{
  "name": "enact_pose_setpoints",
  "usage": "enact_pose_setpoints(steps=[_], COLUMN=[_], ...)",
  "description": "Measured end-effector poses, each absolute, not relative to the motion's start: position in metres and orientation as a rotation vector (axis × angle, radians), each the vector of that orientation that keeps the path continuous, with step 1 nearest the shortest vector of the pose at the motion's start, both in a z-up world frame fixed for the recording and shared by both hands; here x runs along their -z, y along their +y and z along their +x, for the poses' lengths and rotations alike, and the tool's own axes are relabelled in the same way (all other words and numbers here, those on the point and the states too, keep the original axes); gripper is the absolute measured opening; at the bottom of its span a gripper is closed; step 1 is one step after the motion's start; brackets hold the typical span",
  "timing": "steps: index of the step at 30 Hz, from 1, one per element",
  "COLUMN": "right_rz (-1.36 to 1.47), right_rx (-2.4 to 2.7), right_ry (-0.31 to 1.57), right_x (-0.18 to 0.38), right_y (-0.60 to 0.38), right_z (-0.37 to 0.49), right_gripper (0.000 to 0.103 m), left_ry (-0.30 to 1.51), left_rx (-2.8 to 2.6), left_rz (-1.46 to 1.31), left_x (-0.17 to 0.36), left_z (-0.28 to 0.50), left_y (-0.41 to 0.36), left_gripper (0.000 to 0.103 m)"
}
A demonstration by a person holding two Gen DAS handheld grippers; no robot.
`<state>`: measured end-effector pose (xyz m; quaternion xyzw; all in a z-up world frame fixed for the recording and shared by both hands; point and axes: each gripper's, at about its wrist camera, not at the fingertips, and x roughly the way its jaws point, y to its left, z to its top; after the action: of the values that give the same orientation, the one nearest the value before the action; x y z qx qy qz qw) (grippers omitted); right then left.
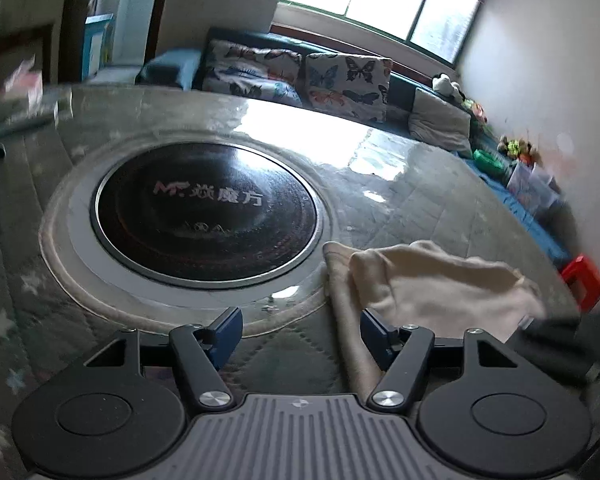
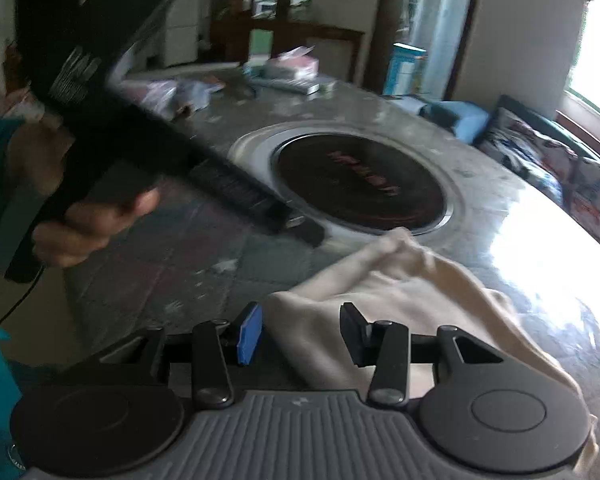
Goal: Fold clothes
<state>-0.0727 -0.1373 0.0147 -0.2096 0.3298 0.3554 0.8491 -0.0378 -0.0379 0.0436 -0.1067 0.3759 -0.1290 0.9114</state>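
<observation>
A cream cloth garment (image 1: 432,280) lies crumpled on the round table, to the right of the black burner disc (image 1: 208,208). My left gripper (image 1: 300,332) is open and empty, with its right finger at the cloth's near edge. In the right wrist view the same cream cloth (image 2: 412,296) lies just ahead of and under my right gripper (image 2: 300,332), which is open and holds nothing. The left gripper (image 2: 300,228) with the hand on it shows blurred at upper left, above the table.
The round table (image 1: 400,184) has a built-in black burner (image 2: 360,188) in the middle and clutter (image 2: 288,72) at its far edge. A sofa with butterfly cushions (image 1: 344,80) and toys stands behind. A red stool (image 1: 584,280) sits at the right.
</observation>
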Motion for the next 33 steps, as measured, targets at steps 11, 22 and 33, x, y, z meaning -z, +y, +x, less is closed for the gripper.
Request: enact_pose_setpoints(steps=[11, 22, 33], right_rz=[-0.444, -0.18, -0.13], right_rx=[-0.705, -0.715, -0.733], right_ry=[0.702, 0.678, 0.678], right_x=[-0.008, -0.039, -0.036], right_y=[-0.134, -0.178, -0.194], right_z=[-0.068, -0.056, -0.066], right_gripper=[0.014, 0.008, 0.008], left_ry=[0.873, 0.946, 0.996], left_rx=[0.275, 0.294, 0.32], left_rz=[-0.42, -0.612, -0.707], left_x=[-0.035, -0.028, -0.015], left_z=[-0.023, -0.008, 0.0], left_y=[-0.044, -0.055, -0.071], left_gripper=[0.07, 0.07, 0.017])
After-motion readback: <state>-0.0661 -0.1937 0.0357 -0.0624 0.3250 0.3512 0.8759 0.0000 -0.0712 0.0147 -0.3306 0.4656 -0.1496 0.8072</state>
